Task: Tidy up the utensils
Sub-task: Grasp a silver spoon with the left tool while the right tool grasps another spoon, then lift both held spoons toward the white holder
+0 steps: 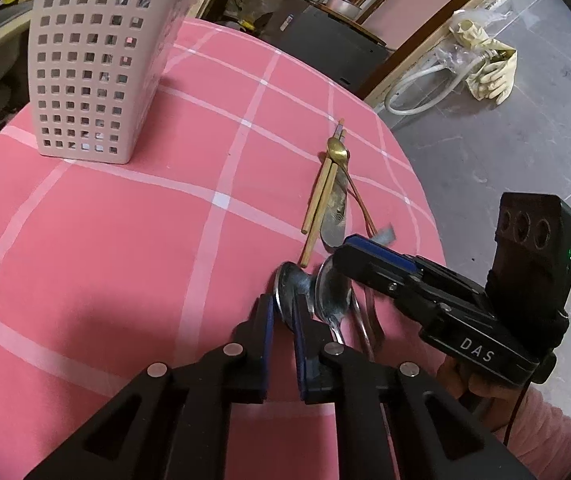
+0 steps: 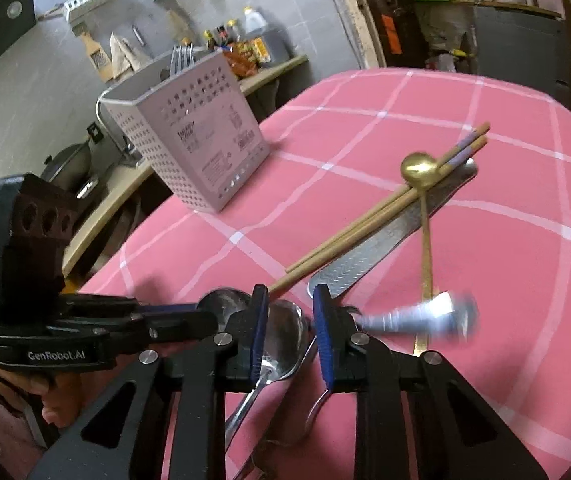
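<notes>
The left wrist view shows the left tool [image 1: 283, 322] with its blue pads closed on the bowl of a steel spoon [image 1: 287, 290] near the desk's front right edge, and the right tool [image 1: 343, 252] reaching in from the right over a second spoon [image 1: 331, 292] just beside the first; only the right wrist view shows that second spoon [image 2: 285, 336] lying between the right tool's [image 2: 287, 334] pads, one pad against its bowl and the other standing off it, so the jaws are narrowed but not gripping; a blurred grey-handled utensil [image 2: 425, 316] lies just past its right finger, its kind unclear; the right wrist view alone also shows forks [image 2: 181, 58] standing in the perforated utensil holder [image 2: 205, 136], while the left wrist view shows the holder [image 1: 89, 64] only from its side near the desk's far left edge; the desk [image 1: 125, 240] wears a pink cloth with white grid lines; toward its right edge lie wooden chopsticks [image 2: 357, 228], a knife [image 2: 373, 252] under them and a gold spoon [image 2: 419, 170] resting across both; beyond are a grey tiled floor, a kitchen counter [image 2: 269, 72] with bottles, and a hose [image 1: 421, 88] on the floor.
</notes>
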